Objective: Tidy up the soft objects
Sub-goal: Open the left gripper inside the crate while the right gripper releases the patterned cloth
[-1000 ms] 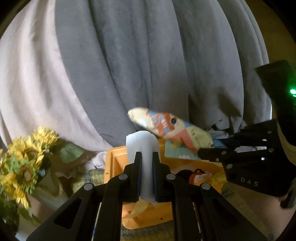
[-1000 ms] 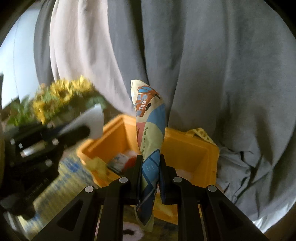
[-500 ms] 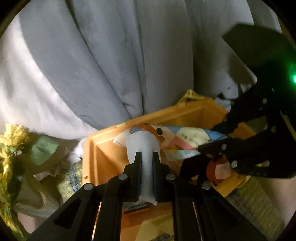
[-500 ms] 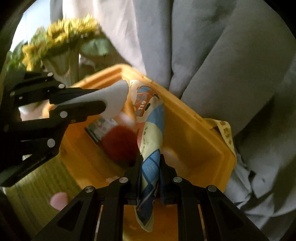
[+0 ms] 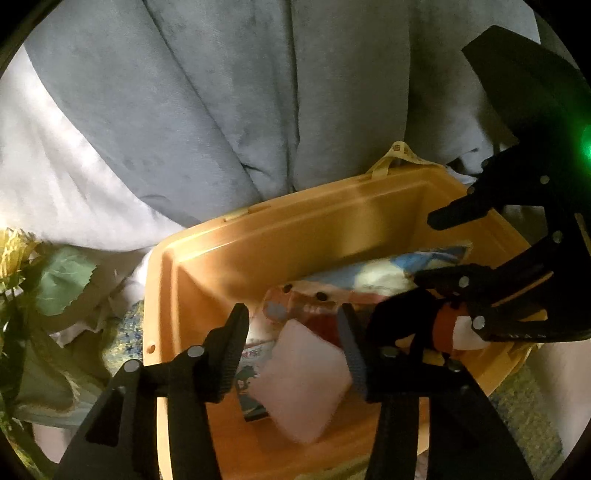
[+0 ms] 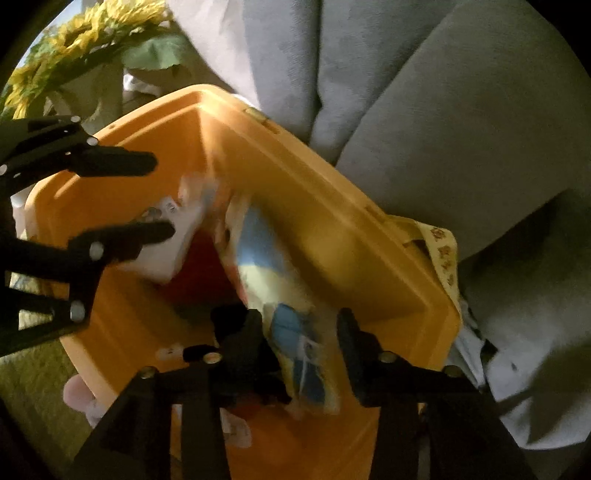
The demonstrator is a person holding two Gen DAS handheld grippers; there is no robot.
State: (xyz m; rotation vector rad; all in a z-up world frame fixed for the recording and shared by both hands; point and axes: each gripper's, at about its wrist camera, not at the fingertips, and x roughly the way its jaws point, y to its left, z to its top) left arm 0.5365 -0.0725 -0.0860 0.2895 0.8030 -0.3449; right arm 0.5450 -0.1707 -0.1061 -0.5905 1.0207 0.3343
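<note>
An orange plastic bin (image 5: 295, 229) (image 6: 325, 236) holds several soft items. My left gripper (image 5: 291, 339) is open above the bin, and a pale pink soft pad (image 5: 303, 376) lies loose between and below its fingers. My right gripper (image 6: 295, 339) is open over the bin; the colourful printed pouch (image 6: 273, 280) lies blurred in the bin between its fingers. The pouch also shows in the left wrist view (image 5: 354, 284). Each gripper shows in the other's view: the right one (image 5: 480, 251), the left one (image 6: 140, 199). A red soft item (image 6: 199, 266) lies under the pouch.
Grey and white curtains (image 5: 221, 92) hang behind the bin. Artificial sunflowers (image 6: 85, 33) with green leaves (image 5: 62, 280) stand to the bin's left. A patterned ribbon tag (image 6: 443, 254) hangs on the bin's far corner. A green-yellow rug (image 6: 33, 387) lies under the bin.
Both grippers have opened over the bin. The white pad has dropped from the left gripper and the printed pouch from the right gripper, both into the bin.
</note>
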